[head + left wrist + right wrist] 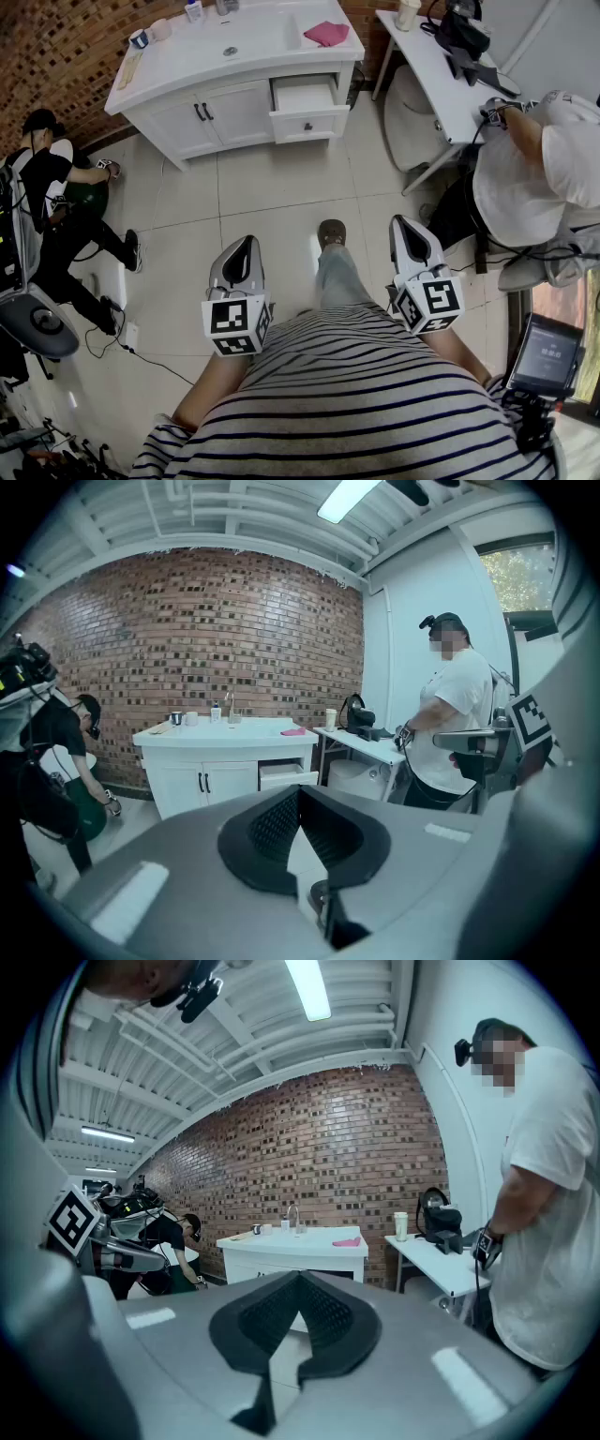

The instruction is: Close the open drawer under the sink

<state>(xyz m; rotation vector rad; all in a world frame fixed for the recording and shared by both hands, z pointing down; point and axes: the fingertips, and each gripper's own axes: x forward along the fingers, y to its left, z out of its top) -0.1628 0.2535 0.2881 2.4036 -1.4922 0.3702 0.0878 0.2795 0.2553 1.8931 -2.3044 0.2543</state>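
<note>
The fingers [267, 829] of the left gripper [246, 242] are clenched tip to tip on nothing. The right gripper [403, 223] is pressed closed the same way, also empty. A push needs no grasp, so the closed tips likely serve as a blunt nose.

Both grippers hang close to the person's striped shirt [375, 394], side by side and aimed toward 12 o'clock. One shoe [331, 232] shows between them on the tiled floor [262, 202].

The open drawer [307, 105] lies well apart from them, at 12 o'clock. It is pulled out of the right half of the white cabinet [220, 114] under the sink [234, 37], and its front, with a small dark knob, faces the person. I judge the approach to be the step in hand, since nothing touches the drawer yet.

A pink cloth [326, 34] rests on the sink's top, just past the drawer at 12 o'clock. At 2 o'clock a person in white [534, 169] stands by a table [436, 80]. At 9 o'clock another person [56, 187] crouches.
</note>
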